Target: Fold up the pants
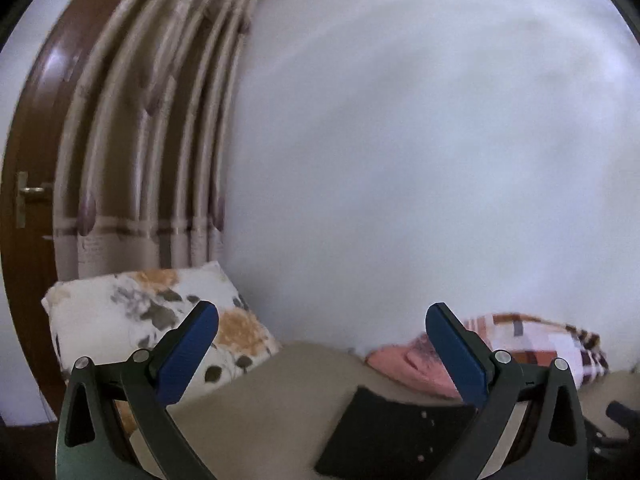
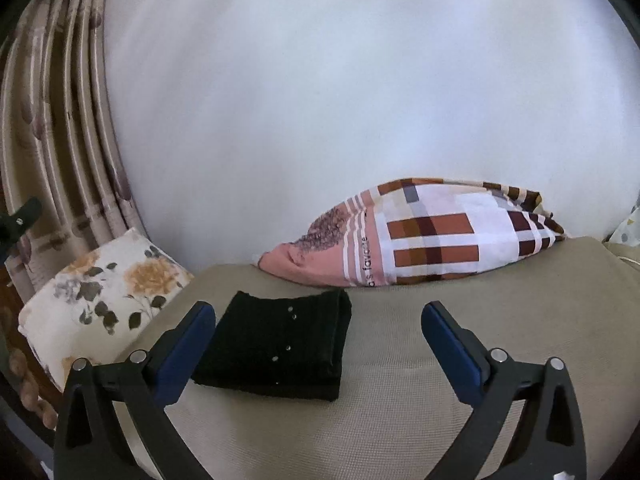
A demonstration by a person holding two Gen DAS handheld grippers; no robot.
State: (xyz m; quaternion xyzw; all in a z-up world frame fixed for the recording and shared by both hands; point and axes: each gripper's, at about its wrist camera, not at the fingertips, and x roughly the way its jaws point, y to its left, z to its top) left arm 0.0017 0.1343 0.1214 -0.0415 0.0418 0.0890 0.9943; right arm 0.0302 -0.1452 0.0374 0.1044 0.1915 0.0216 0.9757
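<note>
I see the pants point(image 2: 276, 350) folded flat on the bed point(image 2: 400, 420). Left gripper point(image 1: 322, 340) and right gripper point(image 2: 318, 344) gape wide, empty, above them.

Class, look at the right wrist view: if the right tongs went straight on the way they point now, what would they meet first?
Probably the checked pillow against the white wall. The open right tongs aim above the folded black pants, so they likely pass over them, though depth is unclear.

Wide-open left tool point(image 1: 322, 334) above folded black pants point(image 1: 394, 436) on beige bed point(image 1: 256, 412).
</note>
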